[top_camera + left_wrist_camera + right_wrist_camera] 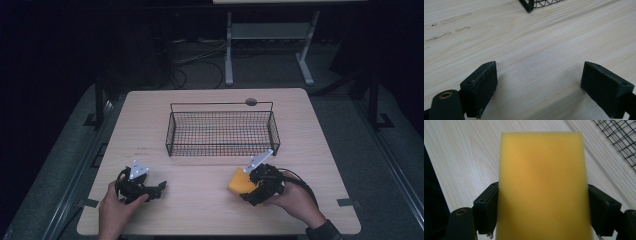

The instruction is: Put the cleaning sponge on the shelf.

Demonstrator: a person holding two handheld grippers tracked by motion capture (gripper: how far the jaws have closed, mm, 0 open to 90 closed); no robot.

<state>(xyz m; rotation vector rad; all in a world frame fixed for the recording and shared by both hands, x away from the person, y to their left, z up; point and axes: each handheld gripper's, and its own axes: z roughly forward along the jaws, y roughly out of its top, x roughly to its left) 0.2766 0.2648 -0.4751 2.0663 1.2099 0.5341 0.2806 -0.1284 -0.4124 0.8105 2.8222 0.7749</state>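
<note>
A yellow sponge (237, 181) is clamped between the jaws of my right gripper (246, 186), low over the front right of the wooden table (200, 212). In the right gripper view the sponge (542, 182) stands upright between the two black pads, with my right gripper (542, 218) shut on its sides. My left gripper (159, 188) rests at the front left, held by a hand and pointing right. In the left gripper view, my left gripper (539, 87) is open, with bare wood between its jaws.
A black wire basket (222, 150) stands in the middle of the table, behind both grippers; its corner (527, 5) and mesh (621, 137) show in the gripper views. A round grommet (251, 102) sits near the far edge. A white desk frame (229, 50) stands beyond.
</note>
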